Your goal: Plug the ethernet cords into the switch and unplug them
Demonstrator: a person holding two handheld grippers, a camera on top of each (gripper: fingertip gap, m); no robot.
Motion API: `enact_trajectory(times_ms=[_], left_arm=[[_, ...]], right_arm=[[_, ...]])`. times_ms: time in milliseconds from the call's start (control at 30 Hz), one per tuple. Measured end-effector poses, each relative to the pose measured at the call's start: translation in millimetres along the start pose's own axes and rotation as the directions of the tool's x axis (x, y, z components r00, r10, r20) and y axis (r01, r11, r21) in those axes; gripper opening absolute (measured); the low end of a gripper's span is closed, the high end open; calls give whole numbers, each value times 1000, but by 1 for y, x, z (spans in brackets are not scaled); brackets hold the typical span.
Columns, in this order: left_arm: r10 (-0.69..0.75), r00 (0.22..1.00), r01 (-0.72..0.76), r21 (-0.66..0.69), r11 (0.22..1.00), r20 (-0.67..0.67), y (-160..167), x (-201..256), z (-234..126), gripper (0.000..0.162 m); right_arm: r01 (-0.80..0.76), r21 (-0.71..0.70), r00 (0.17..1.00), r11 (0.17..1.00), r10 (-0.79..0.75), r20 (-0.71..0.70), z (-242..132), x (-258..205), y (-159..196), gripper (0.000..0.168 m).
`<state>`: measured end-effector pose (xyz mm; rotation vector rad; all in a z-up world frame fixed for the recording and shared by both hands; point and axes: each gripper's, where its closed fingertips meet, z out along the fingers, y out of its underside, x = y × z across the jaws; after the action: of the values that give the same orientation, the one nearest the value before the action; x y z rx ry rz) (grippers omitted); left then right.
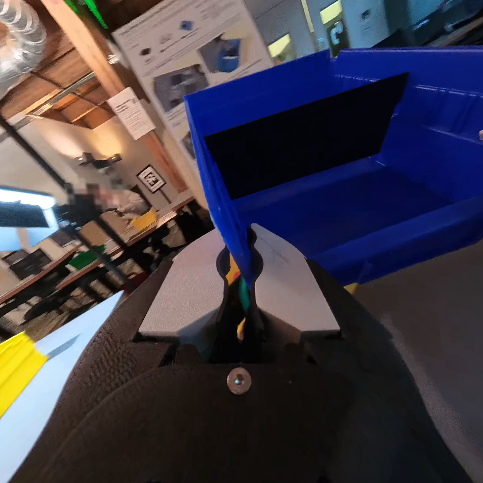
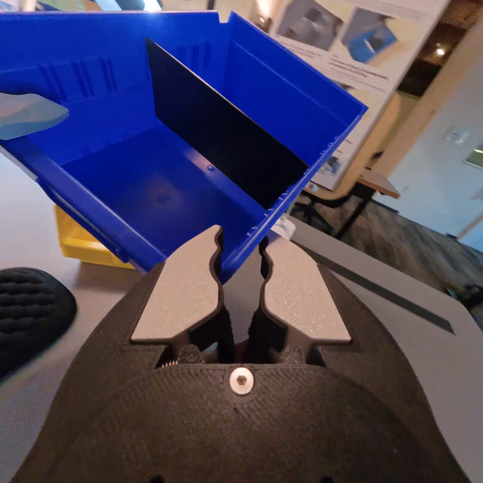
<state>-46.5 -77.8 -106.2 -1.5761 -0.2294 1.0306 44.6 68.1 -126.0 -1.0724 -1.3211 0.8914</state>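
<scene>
While no switch shows in either view, the step in hand looks preparatory: moving a container, no plugging yet.

Left hand-held gripper [image 1: 249, 251]: jaws closed, pinching the near corner wall of a blue plastic storage bin [image 1: 261, 104]. Through the slot just below its fingers, green and yellow strands [image 1: 244, 295] show, probably the ethernet cords; too little is visible to be sure.

Right hand-held gripper [image 2: 240, 251]: jaws nearly together, astride the bin's opposite rim, apparently clamping it. The bin sits tilted ahead of both grippers, seemingly lifted. It is empty apart from a flat black divider panel [image 2: 222, 125] standing across it.

Next move, as a judgement: set or tip the bin aside without twisting it between the two grips, let go, then find the cords and switch.

Below and left of the right gripper, a yellow plastic tray [image 2: 78, 243] rests on the grey tabletop [image 2: 392, 366]; a black mesh pad [image 2: 26, 313] lies farther left. Left of the left gripper is a white surface with yellow tape [image 1: 15, 360].

Beyond: white posters [image 1: 188, 52] on a timber post, long work tables, a person seated, exposed wooden ceiling.
</scene>
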Motion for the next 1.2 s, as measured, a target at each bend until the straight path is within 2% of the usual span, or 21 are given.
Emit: enact_trajectory(times_ms=[200,300,500,833,967,1067,1100,1167,1200], left_arm=[[-74,980,77,7,997,-185,-8,97,42,12],[-55,970,57,0,998,-237,-13,131,53,13],[5,937,-14,-24,1000,-349,-12,193,75,14],[-36,886,3,-72,997,-463,12,259,97,16],[-43,880,27,-41,999,-473,13,269,97,18],[-76,859,47,-69,996,-507,21,275,98,21],[-72,833,31,-84,996,-549,25,280,96,31],[-70,756,-3,-111,994,-651,31,293,87,71],[-94,741,8,-131,991,-665,29,291,84,84]], right_arm=[[-31,-117,987,993,12,-158,-41,78,52,21],[-38,-160,979,986,5,-205,-55,102,78,21],[-158,-204,951,966,94,-294,-77,137,136,19],[-192,-365,939,911,62,-339,-93,167,202,20],[-216,-347,931,913,85,-354,-98,173,207,19],[-227,-333,933,915,106,-345,-98,174,206,19],[-241,-320,932,916,127,-339,-98,173,205,20],[-275,-285,928,918,175,-329,-96,173,201,22],[-287,-273,924,918,189,-333,-97,174,200,23]])
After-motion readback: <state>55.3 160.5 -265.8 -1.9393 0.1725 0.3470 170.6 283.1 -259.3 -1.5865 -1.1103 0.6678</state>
